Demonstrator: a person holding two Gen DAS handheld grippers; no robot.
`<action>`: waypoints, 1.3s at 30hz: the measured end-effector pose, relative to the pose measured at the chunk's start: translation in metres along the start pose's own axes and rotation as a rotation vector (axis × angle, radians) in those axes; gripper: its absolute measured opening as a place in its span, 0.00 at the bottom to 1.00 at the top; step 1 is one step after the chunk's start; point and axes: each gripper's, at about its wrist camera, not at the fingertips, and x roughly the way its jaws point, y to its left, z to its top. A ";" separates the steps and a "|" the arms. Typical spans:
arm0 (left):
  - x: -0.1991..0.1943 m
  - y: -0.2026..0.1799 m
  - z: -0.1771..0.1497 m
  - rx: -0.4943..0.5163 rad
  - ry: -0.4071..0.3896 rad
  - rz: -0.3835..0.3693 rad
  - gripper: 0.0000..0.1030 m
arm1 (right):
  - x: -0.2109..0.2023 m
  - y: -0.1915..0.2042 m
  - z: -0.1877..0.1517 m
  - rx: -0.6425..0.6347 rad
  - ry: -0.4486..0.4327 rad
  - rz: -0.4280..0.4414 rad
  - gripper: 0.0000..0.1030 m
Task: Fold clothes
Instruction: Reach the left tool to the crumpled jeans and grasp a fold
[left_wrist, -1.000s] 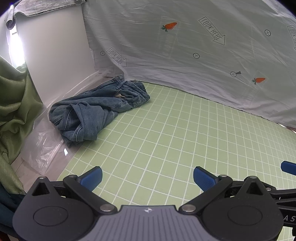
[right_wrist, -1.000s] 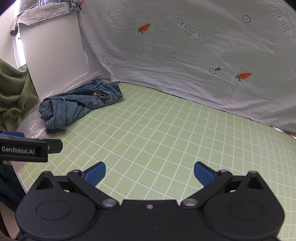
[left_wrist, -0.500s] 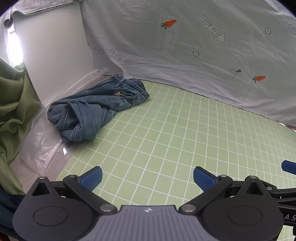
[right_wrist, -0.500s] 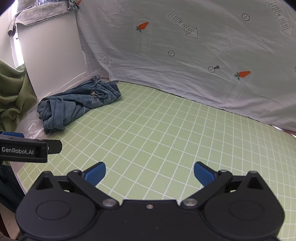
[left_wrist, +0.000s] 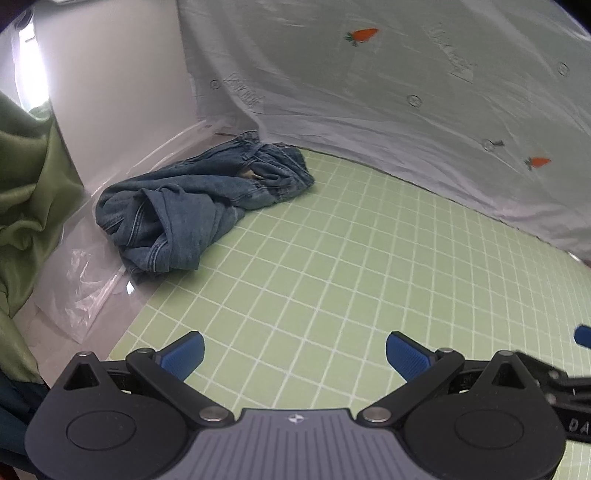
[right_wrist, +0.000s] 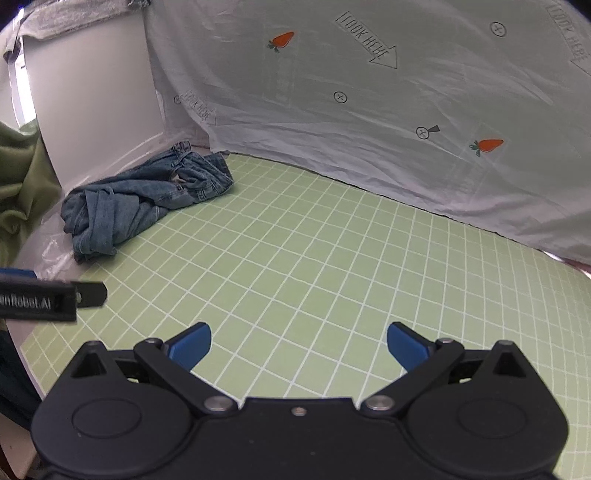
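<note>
Two grippers hang over the green grid mat (right_wrist: 332, 258), both empty: the left gripper (left_wrist: 294, 352) has its blue pads spread wide, and so does the right gripper (right_wrist: 299, 343). The jeans (left_wrist: 199, 206) lie crumpled in a heap at the mat's far left corner, partly off it onto clear plastic sheeting (left_wrist: 77, 291), close under the printed white backdrop cloth (right_wrist: 369, 129). Neither tool touches them. I'd say the step is the reach. Best to go for the waistband end nearest the backdrop, pinch denim only, not the plastic, and drag the heap to open mat before spreading it.
</note>
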 end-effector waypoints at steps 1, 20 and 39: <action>0.003 0.003 0.004 -0.007 -0.002 -0.002 1.00 | 0.002 0.000 0.002 -0.006 0.001 -0.005 1.00; 0.171 0.110 0.108 -0.199 0.072 0.173 0.97 | 0.150 -0.010 0.079 0.067 0.110 -0.148 1.00; 0.198 0.090 0.122 -0.027 0.107 0.047 0.10 | 0.199 -0.014 0.088 0.194 0.254 -0.209 1.00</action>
